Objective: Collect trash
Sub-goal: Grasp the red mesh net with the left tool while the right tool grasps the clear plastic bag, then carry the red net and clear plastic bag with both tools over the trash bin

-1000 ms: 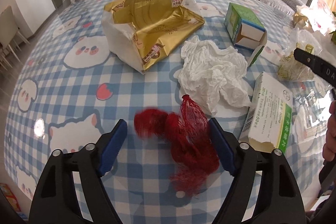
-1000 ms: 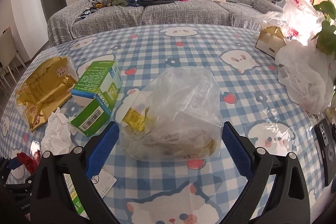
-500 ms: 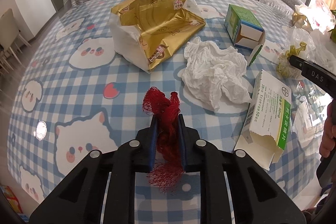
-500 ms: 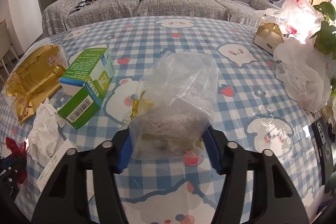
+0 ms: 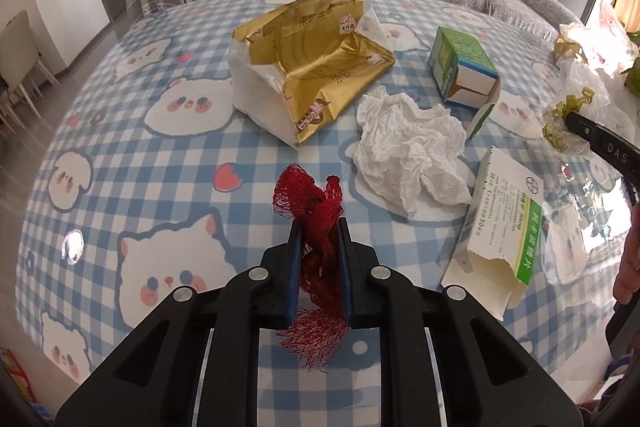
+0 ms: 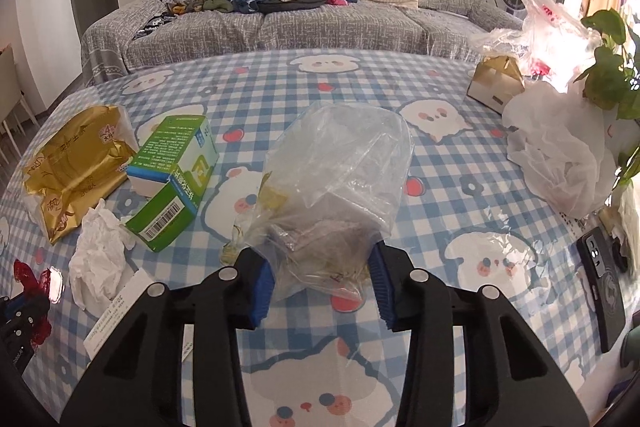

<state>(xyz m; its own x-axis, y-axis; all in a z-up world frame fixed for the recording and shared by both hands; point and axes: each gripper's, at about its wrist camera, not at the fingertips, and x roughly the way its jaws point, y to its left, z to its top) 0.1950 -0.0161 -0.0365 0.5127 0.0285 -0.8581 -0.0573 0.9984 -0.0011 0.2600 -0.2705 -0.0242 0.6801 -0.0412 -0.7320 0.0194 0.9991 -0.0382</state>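
— Holding two pieces of rubbish at once, aren't we? What is in each tong?

— Our left gripper (image 5: 319,227) is clenched on the red mesh net (image 5: 318,223), bunched into a rope between the blue pads, its frayed end hanging below the jaws, over the checked tablecloth (image 5: 120,155). Our right gripper (image 6: 320,275) has just been closing and now pinches the clear plastic bag (image 6: 340,179) low down, where the brownish scraps sit; the rest of the bag stands up in front of us, and whether it has left the cloth we cannot tell.

— How do we expect them to handle?

— Both look very light and limp. The net is open-weave and springy, so we judge it snags on the pads rather than slipping. The bag is thin, glossy film; we think it could slide or tear if we pull by the film alone, so gripping the gathered, filled part seems wise.

— And what remains on the table?

— A crumpled white tissue (image 5: 408,147), soft and shapeless; a crushed gold foil wrapper (image 5: 312,67), stiff and creased; a green carton (image 5: 460,67) lying open; and a torn white-and-green box (image 5: 504,223), thin card best taken by an edge.
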